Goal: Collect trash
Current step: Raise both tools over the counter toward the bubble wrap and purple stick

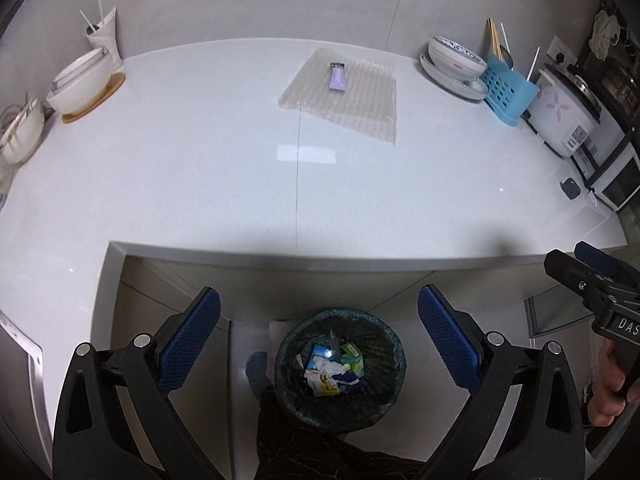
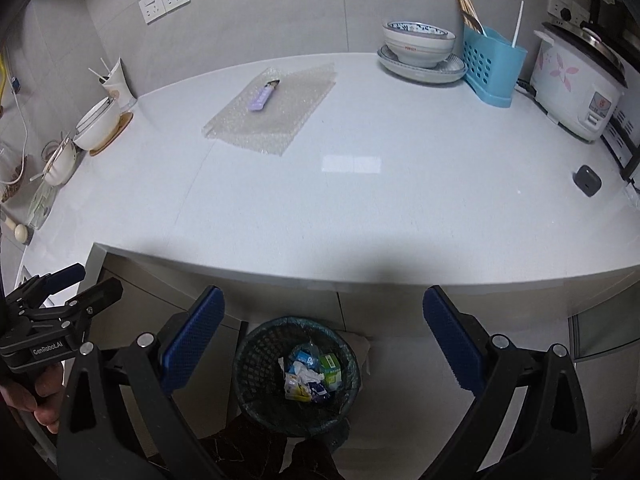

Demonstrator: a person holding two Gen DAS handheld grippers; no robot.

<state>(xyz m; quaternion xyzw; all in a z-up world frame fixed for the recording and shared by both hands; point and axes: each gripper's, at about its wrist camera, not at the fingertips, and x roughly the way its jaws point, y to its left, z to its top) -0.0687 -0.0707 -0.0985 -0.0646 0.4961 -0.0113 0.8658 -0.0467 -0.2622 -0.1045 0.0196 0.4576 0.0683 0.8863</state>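
Note:
A purple wrapper (image 1: 338,77) lies on a clear bubble-wrap sheet (image 1: 352,100) at the back middle of the white counter (image 1: 200,184); both also show in the right wrist view, the wrapper (image 2: 263,95) on the sheet (image 2: 276,116). A dark mesh bin (image 1: 339,364) with a bag liner stands on the floor below the counter edge, holding several wrappers, cartons and crumpled paper (image 1: 330,368); it also shows in the right wrist view (image 2: 297,374). My left gripper (image 1: 318,332) is open and empty above the bin. My right gripper (image 2: 324,336) is open and empty above the bin too.
White bowls (image 1: 80,80) and a cup with sticks (image 1: 105,34) stand at the back left. Stacked dishes (image 1: 456,62), a blue utensil holder (image 1: 506,94) and a rice cooker (image 1: 560,116) stand at the back right. A small dark box (image 2: 587,181) sits near the right edge.

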